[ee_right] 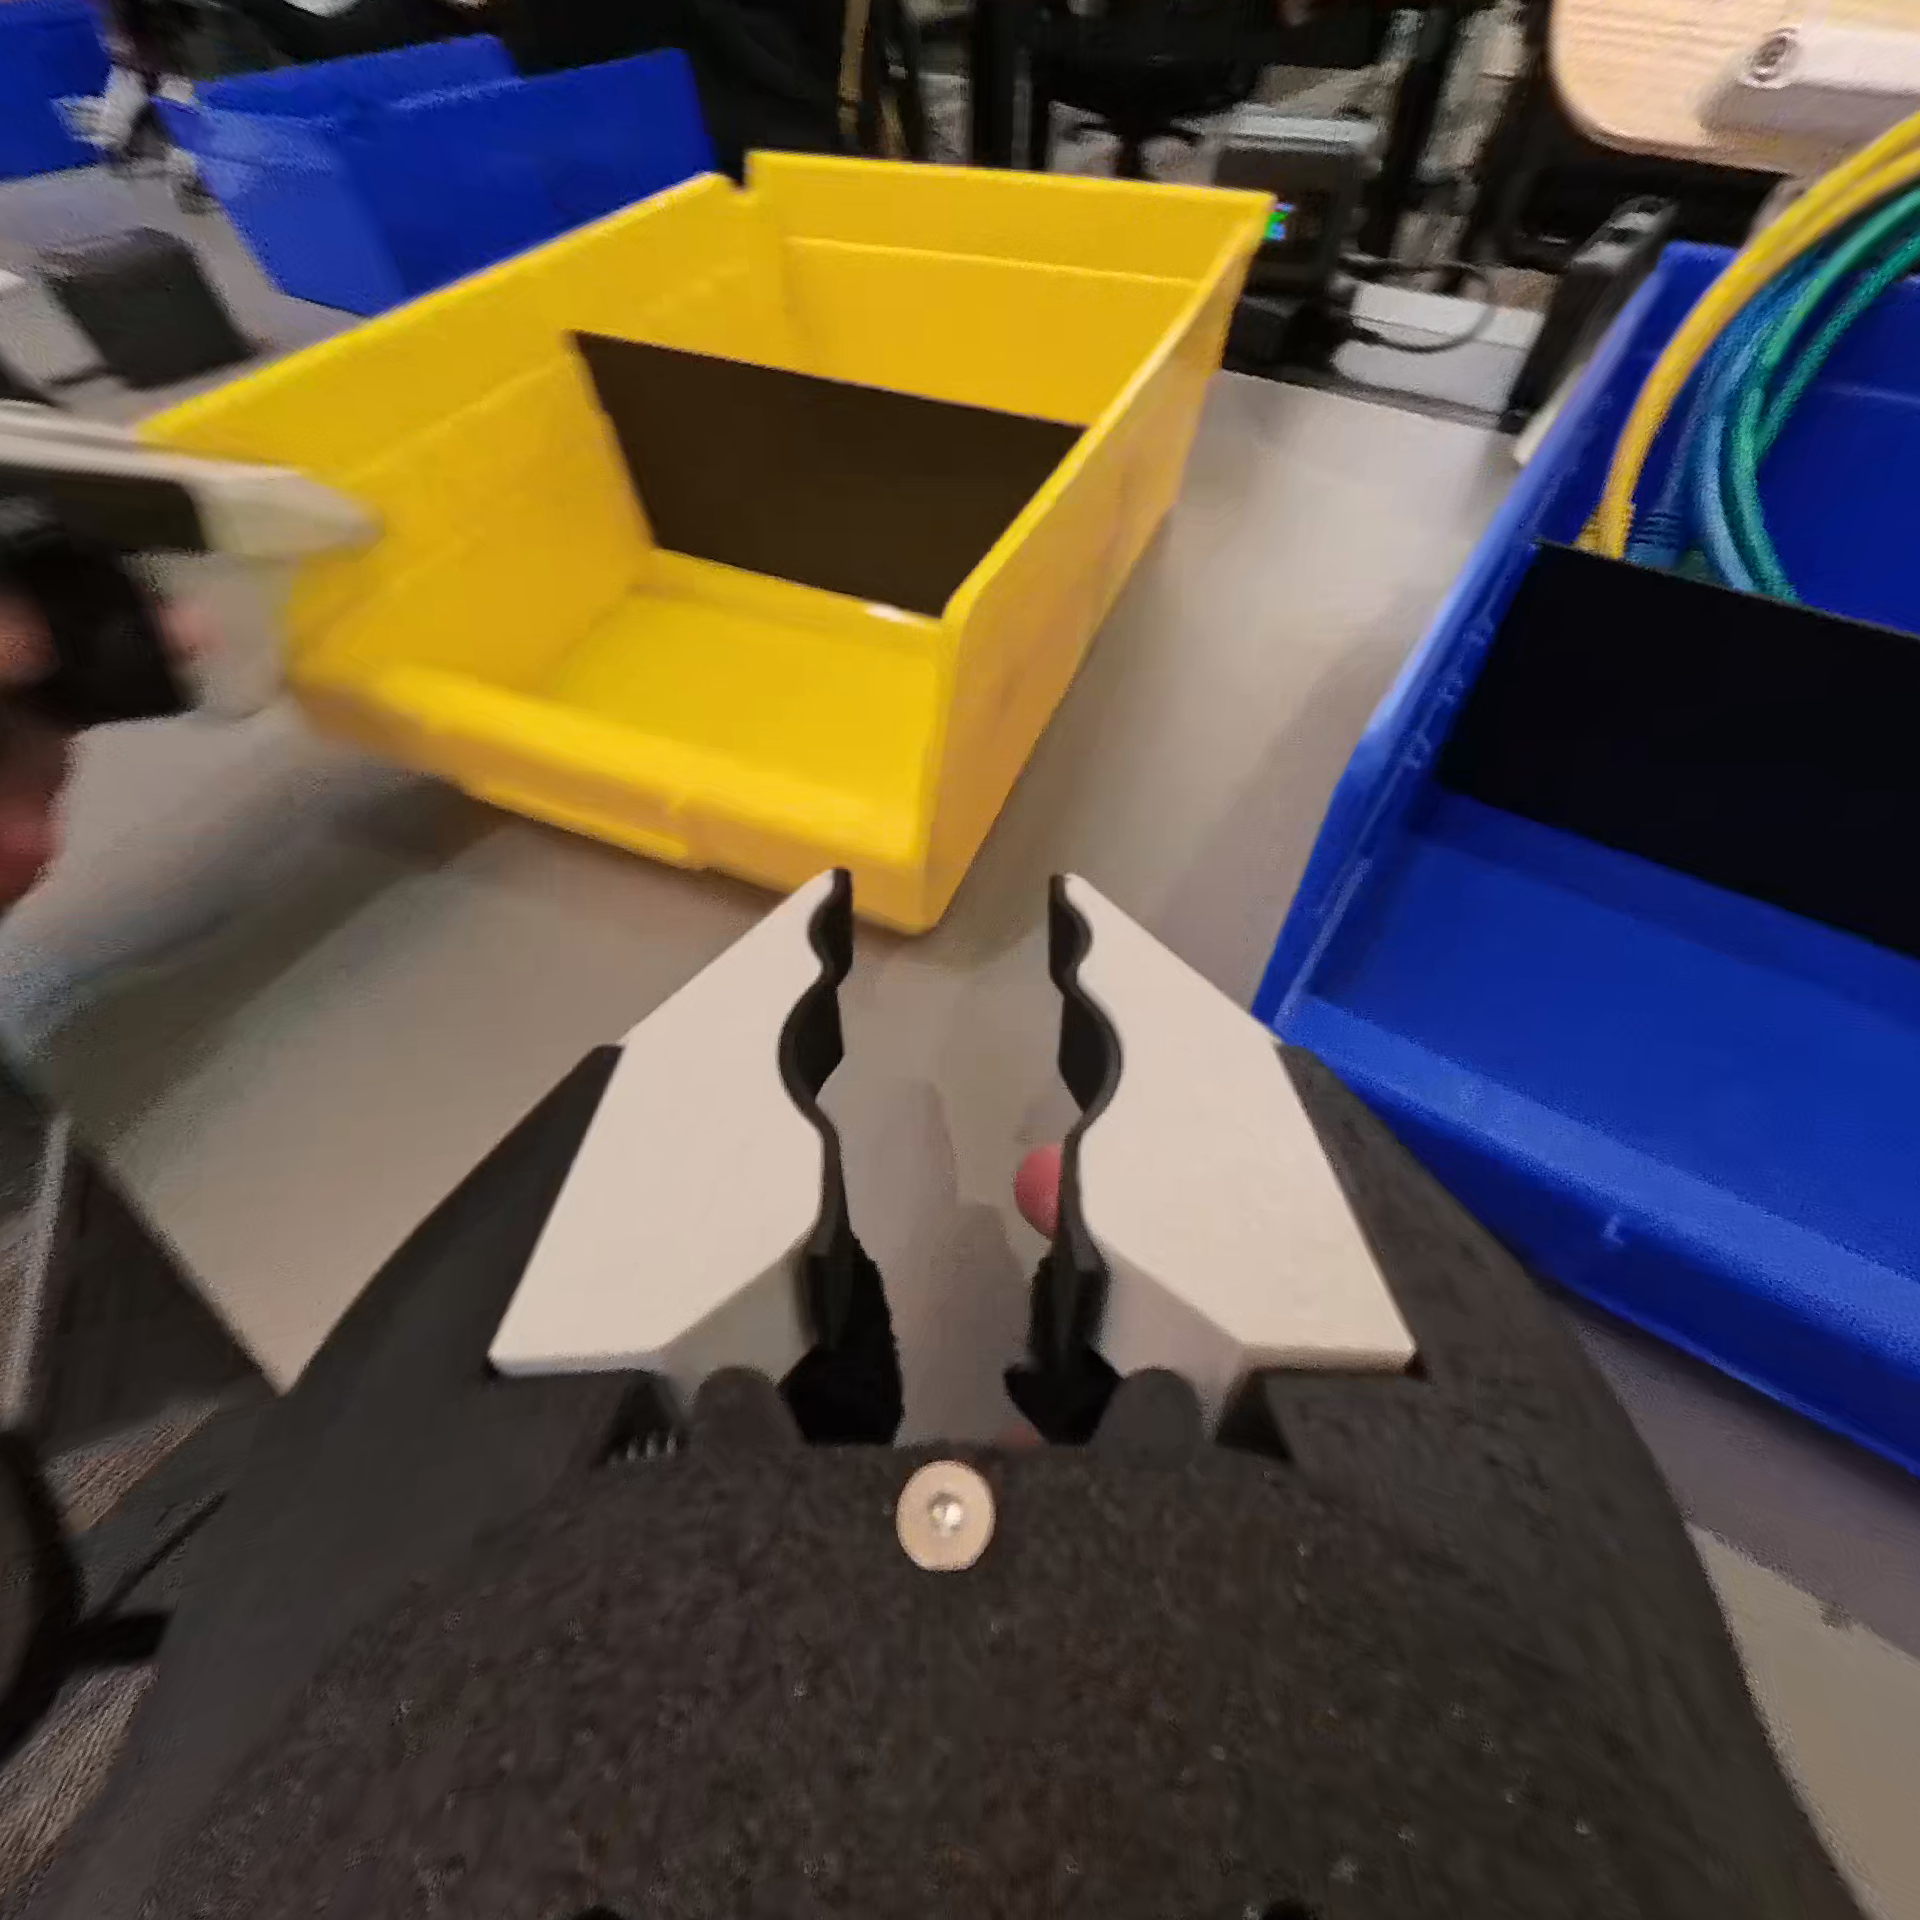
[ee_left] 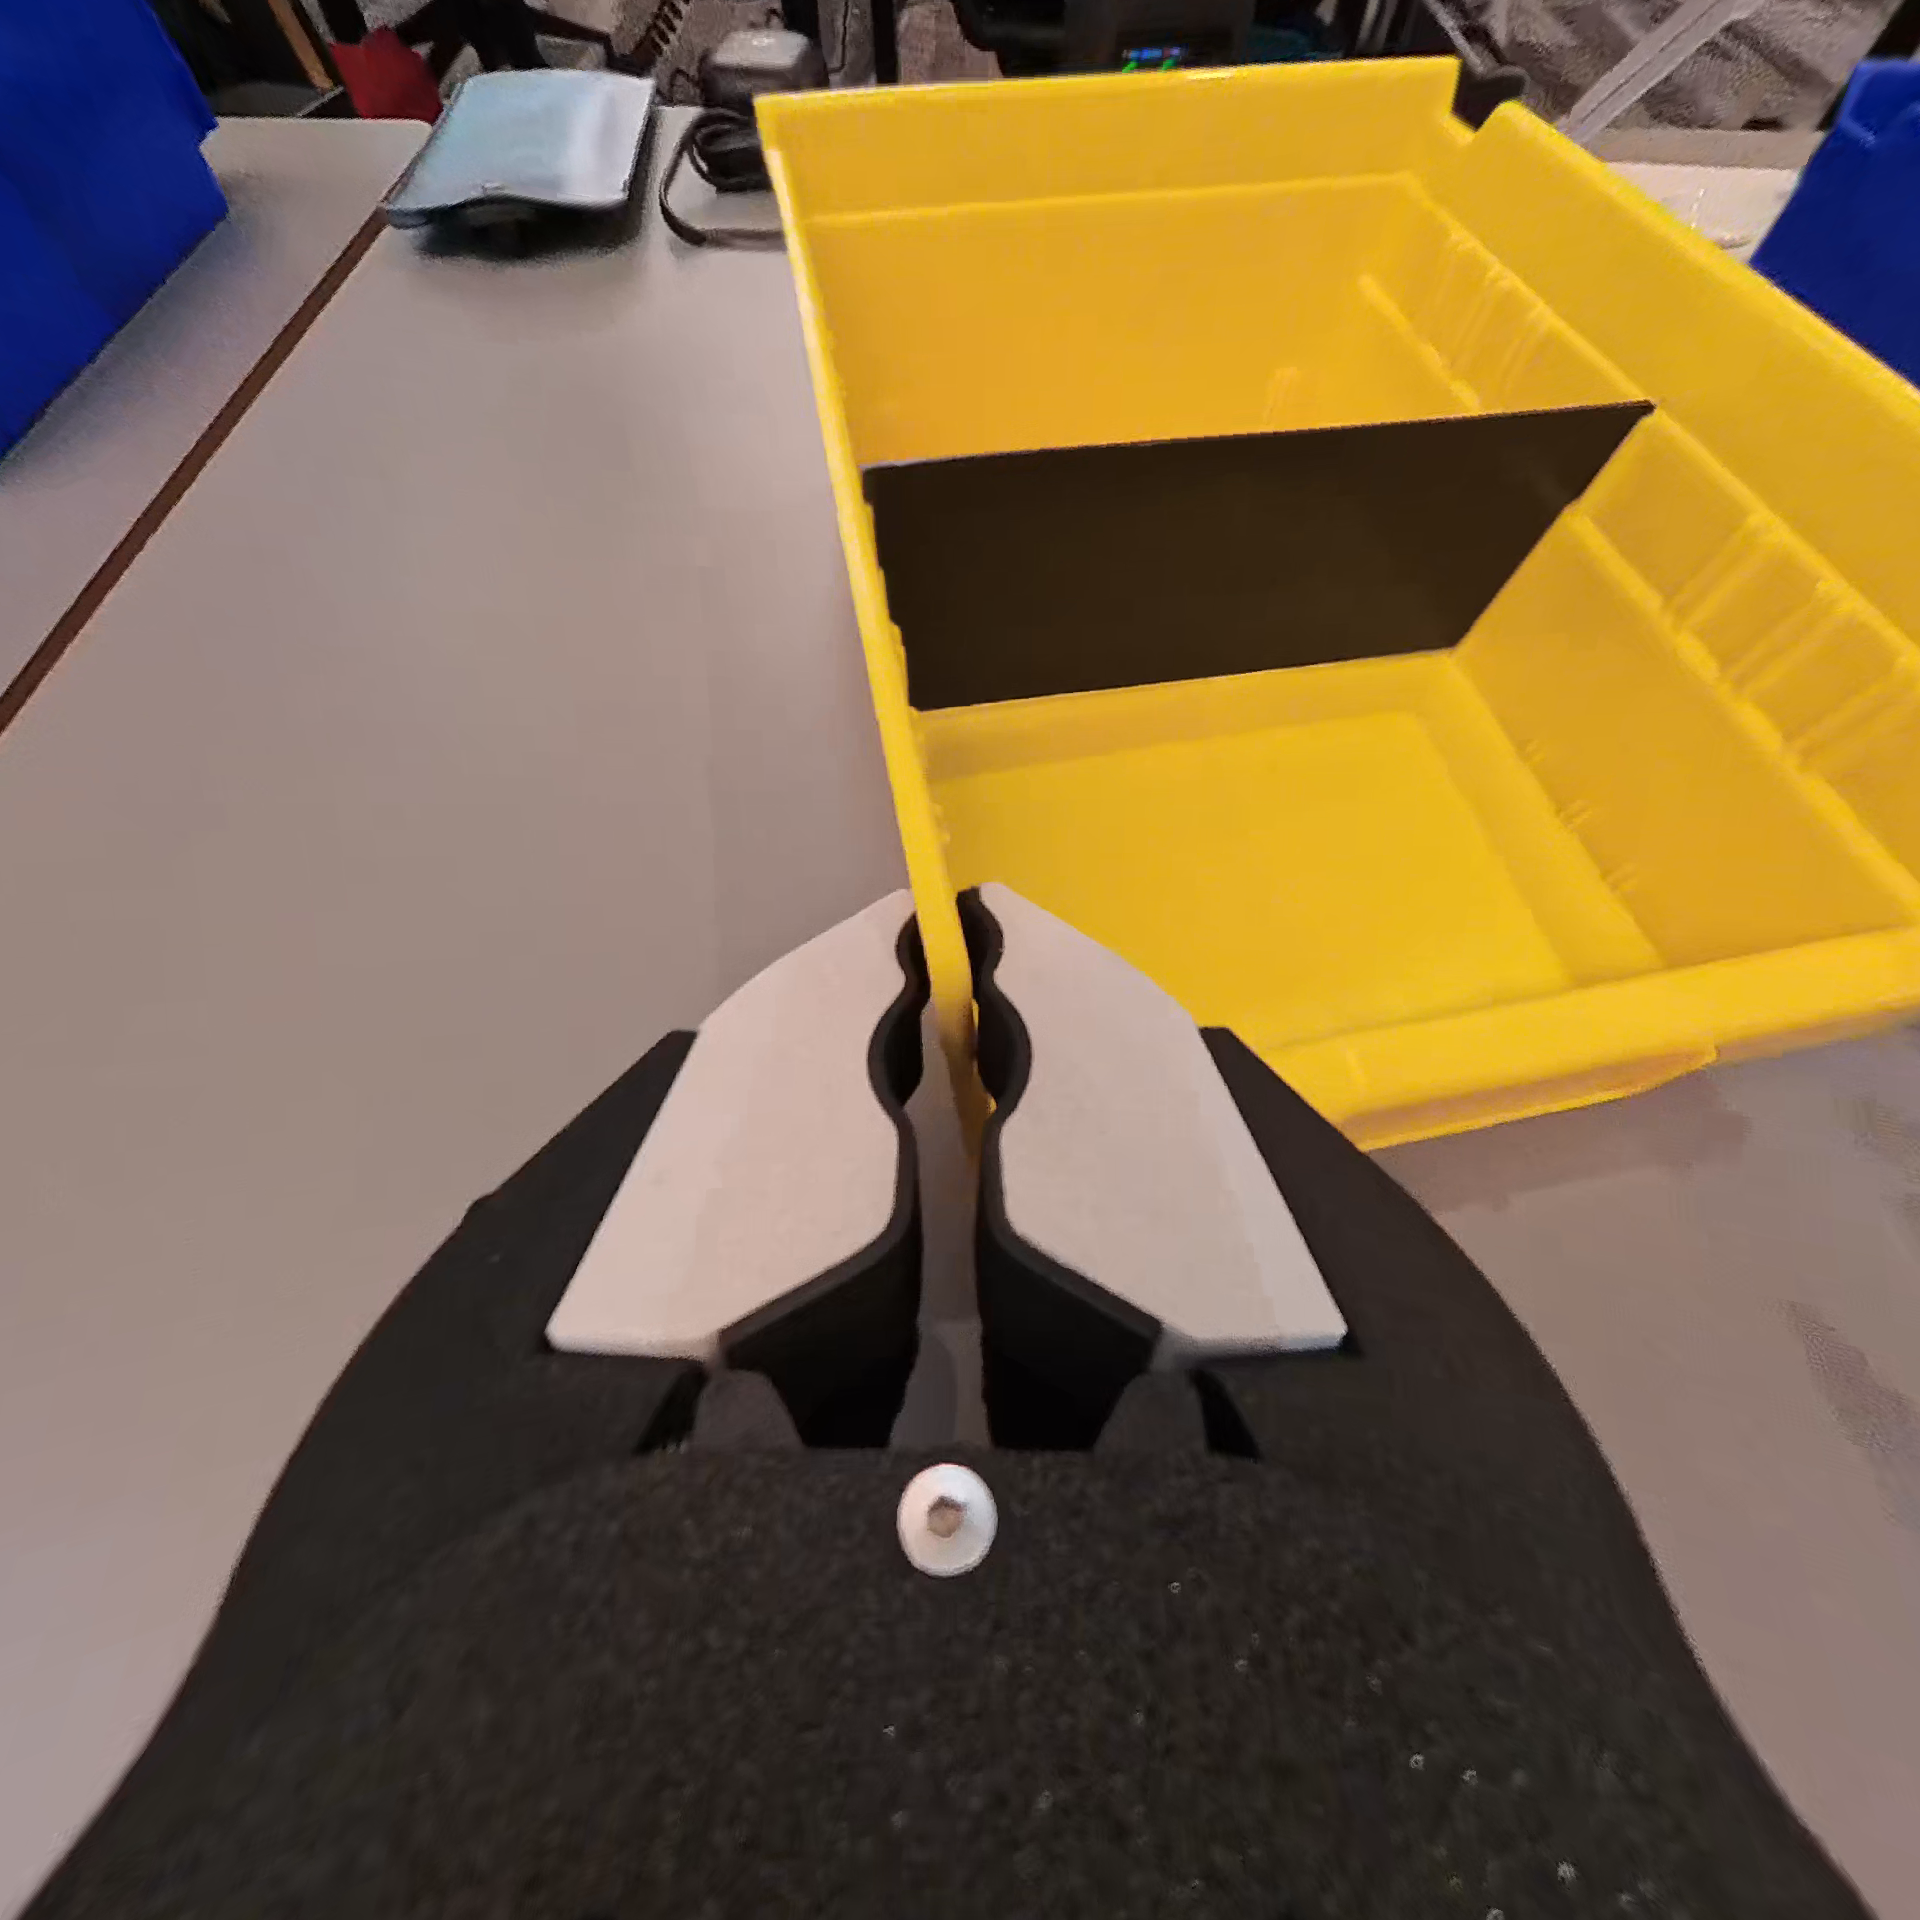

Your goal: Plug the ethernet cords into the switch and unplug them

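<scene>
No switch is in view. Yellow, green and blue ethernet cords (ee_right: 1745, 416) hang into the back part of a blue bin (ee_right: 1558, 1091) at the right. My left gripper (ee_left: 943, 900) is shut on the left wall of an empty yellow bin (ee_left: 1558, 1070), near its front corner. The bin has a black divider (ee_left: 1195, 561) across its middle. In the right wrist view the left gripper (ee_right: 343, 525) shows blurred at the yellow bin's (ee_right: 582, 769) left wall. My right gripper (ee_right: 948, 883) is open and empty above the table, just in front of the yellow bin's front right corner.
The blue bin has a black divider (ee_right: 1714, 707). More blue bins (ee_right: 447, 156) stand at the back left. A grey pouch (ee_left: 530, 145) and a black cable (ee_left: 717, 177) lie on the far table. Another blue bin (ee_left: 83, 208) stands at the left.
</scene>
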Action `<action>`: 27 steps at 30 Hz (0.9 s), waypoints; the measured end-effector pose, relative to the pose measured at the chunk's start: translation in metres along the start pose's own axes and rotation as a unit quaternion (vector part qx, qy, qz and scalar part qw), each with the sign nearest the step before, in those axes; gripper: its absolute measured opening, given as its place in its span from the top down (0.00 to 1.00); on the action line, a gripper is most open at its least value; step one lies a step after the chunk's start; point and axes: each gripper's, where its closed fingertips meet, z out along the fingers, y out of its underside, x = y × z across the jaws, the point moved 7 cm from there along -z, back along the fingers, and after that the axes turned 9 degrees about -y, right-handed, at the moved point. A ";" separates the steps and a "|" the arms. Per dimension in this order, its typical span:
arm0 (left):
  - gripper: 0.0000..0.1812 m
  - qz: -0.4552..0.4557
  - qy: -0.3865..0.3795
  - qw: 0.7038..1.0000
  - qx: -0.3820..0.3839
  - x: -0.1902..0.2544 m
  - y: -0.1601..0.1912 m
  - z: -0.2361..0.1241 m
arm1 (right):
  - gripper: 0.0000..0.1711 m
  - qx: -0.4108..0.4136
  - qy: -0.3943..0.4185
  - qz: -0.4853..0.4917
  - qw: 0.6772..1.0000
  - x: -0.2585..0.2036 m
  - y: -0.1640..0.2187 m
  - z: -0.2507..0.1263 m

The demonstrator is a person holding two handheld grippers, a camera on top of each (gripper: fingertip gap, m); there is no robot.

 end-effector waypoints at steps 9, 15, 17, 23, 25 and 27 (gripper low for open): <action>0.96 0.021 -0.031 0.999 0.004 0.021 0.033 -0.064 | 0.98 -0.026 0.051 0.004 0.998 -0.004 0.002 0.020; 0.97 0.031 -0.071 0.994 0.074 0.029 0.024 -0.105 | 0.99 0.023 0.047 -0.023 0.998 -0.014 -0.016 -0.011; 0.97 0.042 -0.076 0.990 0.108 0.038 0.007 -0.117 | 0.99 0.054 0.062 -0.044 0.996 -0.011 -0.034 -0.028; 0.96 0.079 -0.028 0.975 0.204 0.112 -0.063 -0.137 | 0.99 0.140 0.131 -0.058 0.980 0.047 -0.088 -0.106; 0.96 0.101 0.002 0.970 0.221 0.154 -0.083 -0.135 | 0.99 0.159 0.164 -0.048 0.972 0.082 -0.098 -0.139; 0.95 0.124 0.033 0.965 0.228 0.205 -0.098 -0.128 | 1.00 0.171 0.201 -0.033 0.964 0.122 -0.098 -0.172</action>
